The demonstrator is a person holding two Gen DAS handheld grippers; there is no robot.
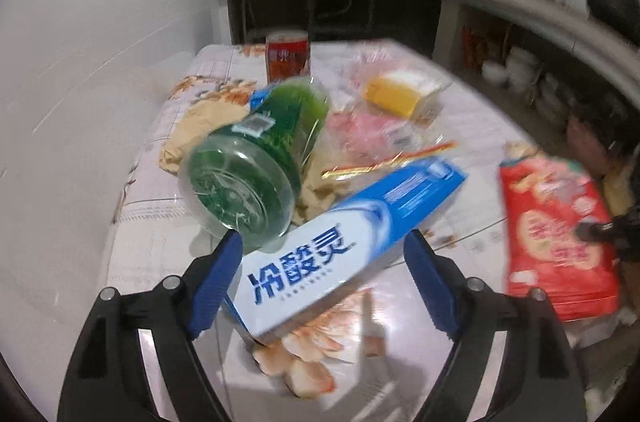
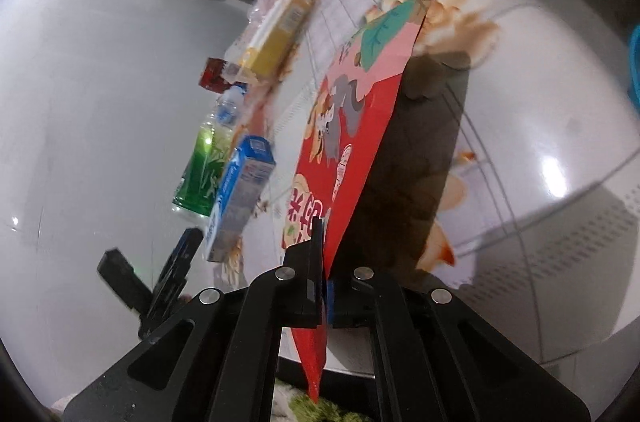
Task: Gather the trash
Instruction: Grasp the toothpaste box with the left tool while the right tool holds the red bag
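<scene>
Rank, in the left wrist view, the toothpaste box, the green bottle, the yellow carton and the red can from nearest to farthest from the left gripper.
1. Toothpaste box: between the open fingers of the left gripper.
2. Green bottle: just beyond, lying on its side, left of centre.
3. Yellow carton: farther back, right of centre, in clear wrap.
4. Red can: farthest, upright near the table's far edge.
</scene>
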